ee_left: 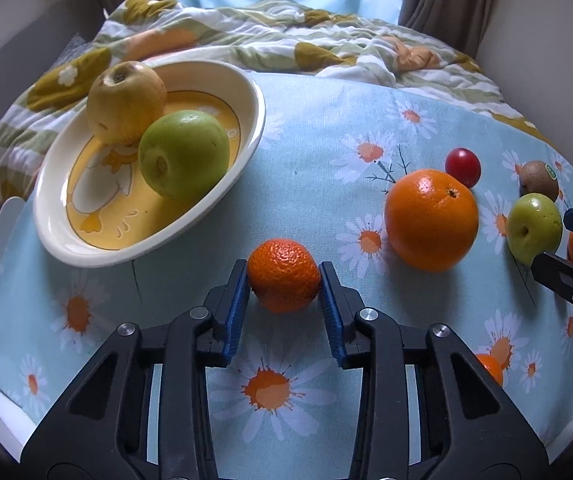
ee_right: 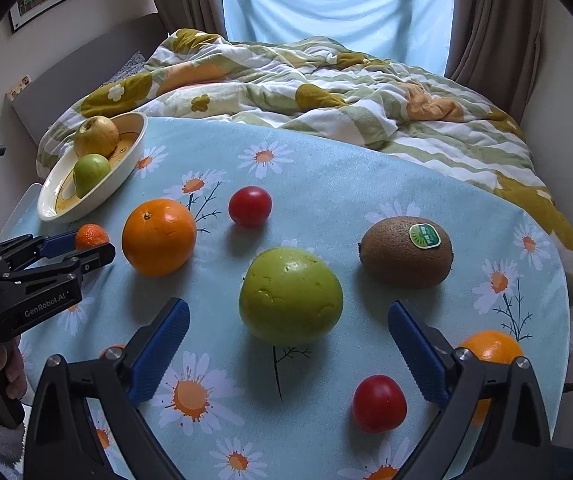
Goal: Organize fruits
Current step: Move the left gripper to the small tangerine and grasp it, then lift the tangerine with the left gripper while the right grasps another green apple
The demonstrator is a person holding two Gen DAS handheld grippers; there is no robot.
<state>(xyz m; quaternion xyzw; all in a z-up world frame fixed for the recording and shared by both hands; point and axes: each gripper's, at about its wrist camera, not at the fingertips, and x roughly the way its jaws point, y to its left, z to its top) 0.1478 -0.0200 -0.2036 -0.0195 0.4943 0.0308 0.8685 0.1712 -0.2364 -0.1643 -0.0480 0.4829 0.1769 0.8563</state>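
Blue-padded left tool (ee_left: 284,285) clamps the small mandarin (ee_left: 284,275) on the table (ee_left: 318,128), while the right tool (ee_right: 288,356) gapes wide around a green apple (ee_right: 290,295).

My left claw (ee_left: 284,284) pinches a small tangerine (ee_left: 284,275) at lower centre, a yellow apple (ee_left: 126,101) and green apple (ee_left: 184,154) fill the bowl (ee_left: 148,250) upper left, and a big orange (ee_left: 431,220) sits right.

Bare bench (ee_left: 318,168) lies open between the bowl (ee_left: 252,128) and the large orange (ee_left: 431,220). The green apple (ee_right: 290,295), kiwi (ee_right: 405,253) and tomatoes (ee_right: 250,206) crowd the right side.
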